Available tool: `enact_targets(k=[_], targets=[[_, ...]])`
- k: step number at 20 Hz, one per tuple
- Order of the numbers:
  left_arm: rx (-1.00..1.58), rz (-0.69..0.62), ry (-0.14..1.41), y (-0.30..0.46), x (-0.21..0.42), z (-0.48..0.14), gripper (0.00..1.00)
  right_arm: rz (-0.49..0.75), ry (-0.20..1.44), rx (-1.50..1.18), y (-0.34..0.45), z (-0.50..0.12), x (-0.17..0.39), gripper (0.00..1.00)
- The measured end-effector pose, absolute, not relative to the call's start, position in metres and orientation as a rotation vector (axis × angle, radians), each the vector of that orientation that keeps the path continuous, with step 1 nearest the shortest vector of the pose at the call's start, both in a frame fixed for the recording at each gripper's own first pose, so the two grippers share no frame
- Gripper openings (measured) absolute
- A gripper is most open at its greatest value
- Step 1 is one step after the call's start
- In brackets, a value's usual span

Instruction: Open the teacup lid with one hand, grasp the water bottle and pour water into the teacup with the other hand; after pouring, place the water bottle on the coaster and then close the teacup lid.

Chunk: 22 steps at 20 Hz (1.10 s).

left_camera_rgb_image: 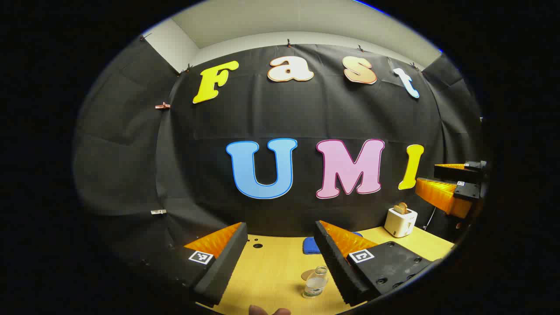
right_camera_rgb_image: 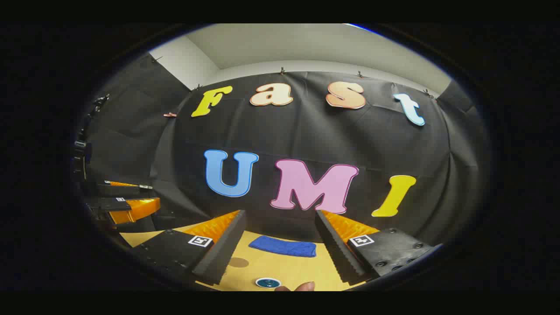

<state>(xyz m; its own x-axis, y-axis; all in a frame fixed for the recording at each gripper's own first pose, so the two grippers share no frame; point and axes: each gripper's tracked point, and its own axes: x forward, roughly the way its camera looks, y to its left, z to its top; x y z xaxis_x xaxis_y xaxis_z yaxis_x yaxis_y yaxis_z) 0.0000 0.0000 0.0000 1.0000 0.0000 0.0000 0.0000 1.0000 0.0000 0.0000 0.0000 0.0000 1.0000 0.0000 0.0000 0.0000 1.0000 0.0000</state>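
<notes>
A small clear water bottle point(left_camera_rgb_image: 316, 282) stands on the wooden table point(left_camera_rgb_image: 271, 271) low in the left gripper view, just inside my left gripper's right finger. A round brown coaster point(left_camera_rgb_image: 307, 274) lies right behind it. My left gripper point(left_camera_rgb_image: 280, 227) is open and holds nothing. It hangs above the table, short of the bottle. In the right gripper view a small round teal top with a pale rim point(right_camera_rgb_image: 267, 282), apparently the teacup's lid, sits at the bottom edge. The coaster point(right_camera_rgb_image: 238, 262) lies to its left. My right gripper point(right_camera_rgb_image: 279, 214) is open and empty above the table.
A folded blue cloth point(right_camera_rgb_image: 283, 247) lies at the back of the table near the wall. A white toaster point(left_camera_rgb_image: 400, 221) with toast stands at the back right. A fingertip point(left_camera_rgb_image: 269, 310) pokes in at the bottom edge. The other gripper point(left_camera_rgb_image: 450, 186) hangs far right.
</notes>
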Motion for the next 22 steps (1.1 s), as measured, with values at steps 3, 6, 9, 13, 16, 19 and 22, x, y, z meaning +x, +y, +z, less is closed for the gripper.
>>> enact_targets(k=[3,6,9,13,16,19,22], targets=[[-0.008,-0.022,-0.01,-0.005,0.002,0.0,0.96,-0.011,-0.01,0.002,-0.003,0.003,-0.001,0.96],[-0.023,-0.058,-0.006,-0.009,0.006,-0.004,0.96,-0.027,-0.041,-0.016,-0.006,0.009,0.002,0.97],[-0.057,-0.078,0.011,-0.008,0.015,-0.014,0.97,-0.036,-0.049,-0.006,-0.005,0.003,0.008,0.97],[-0.05,-0.077,0.004,0.003,0.031,-0.023,0.96,-0.041,-0.058,-0.026,-0.002,-0.009,0.018,0.96],[-0.032,-0.086,-0.009,0.005,0.043,-0.03,0.97,-0.044,-0.059,-0.021,0.001,-0.023,0.025,0.97],[-0.046,-0.118,-0.003,-0.007,0.051,-0.044,0.96,-0.051,-0.038,-0.008,0.001,-0.051,0.028,0.97],[-0.056,-0.147,0.012,-0.022,0.052,-0.073,0.97,-0.062,0.006,0.001,-0.002,-0.098,0.028,0.98]])
